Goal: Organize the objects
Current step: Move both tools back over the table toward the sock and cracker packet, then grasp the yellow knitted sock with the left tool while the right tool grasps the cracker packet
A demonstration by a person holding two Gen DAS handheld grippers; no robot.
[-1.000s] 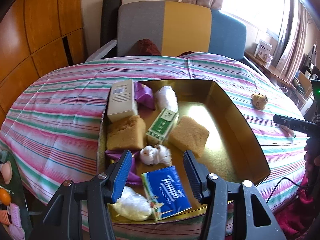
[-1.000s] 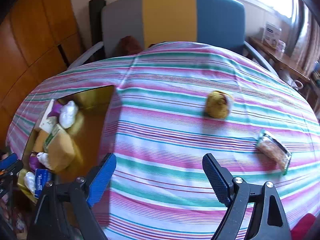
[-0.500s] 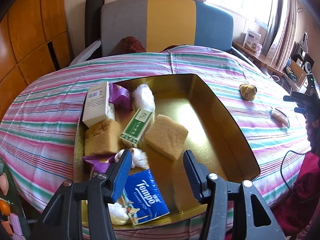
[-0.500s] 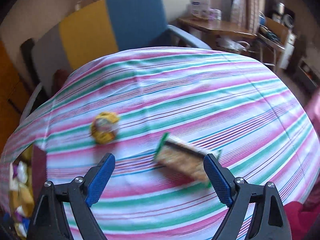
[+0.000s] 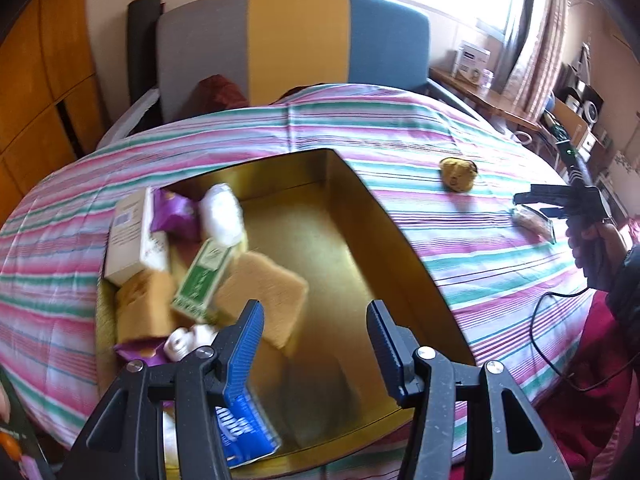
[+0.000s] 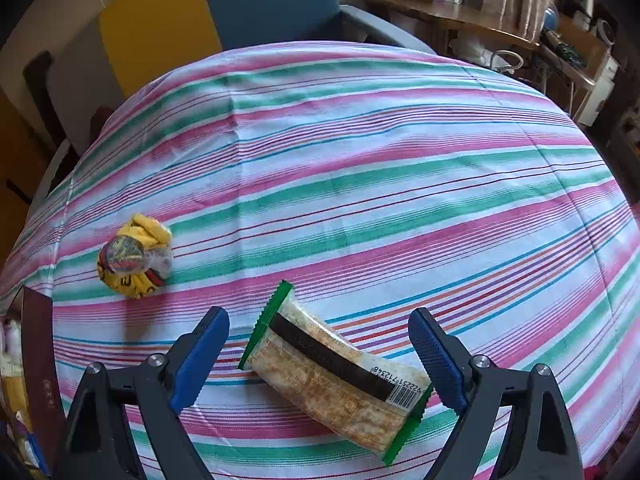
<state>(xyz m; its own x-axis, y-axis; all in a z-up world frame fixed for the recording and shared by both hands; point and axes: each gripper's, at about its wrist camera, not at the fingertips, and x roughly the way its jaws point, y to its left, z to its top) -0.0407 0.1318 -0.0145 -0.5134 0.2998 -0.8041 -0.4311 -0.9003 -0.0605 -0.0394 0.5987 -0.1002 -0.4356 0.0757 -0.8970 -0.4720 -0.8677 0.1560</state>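
A gold box (image 5: 400, 240) sits on the striped tablecloth (image 6: 360, 160). It holds a white carton (image 5: 132, 236), a green box (image 5: 204, 276), two sponges (image 5: 260, 292), purple packets (image 5: 176, 216) and a blue tissue pack (image 5: 244, 432). My left gripper (image 5: 314, 312) hovers open over the box's bare right half, with nothing between its fingers. My right gripper (image 6: 318, 316) is open and points down at a green-edged snack packet (image 6: 336, 372), which lies on the cloth between its fingers, untouched. A yellow wrapped ball (image 6: 132, 258) lies to the packet's left.
A chair with a grey, yellow and blue back (image 5: 296, 40) stands behind the table. A cluttered side table (image 6: 480, 24) is at the far right. A hand (image 5: 596, 248) holds the right gripper near the table's right edge, where a black cable (image 5: 560, 320) trails.
The right gripper has swung right, away from the box and past the yellow ball, and dropped over the snack packet. The left gripper has drifted right over the box, still open.
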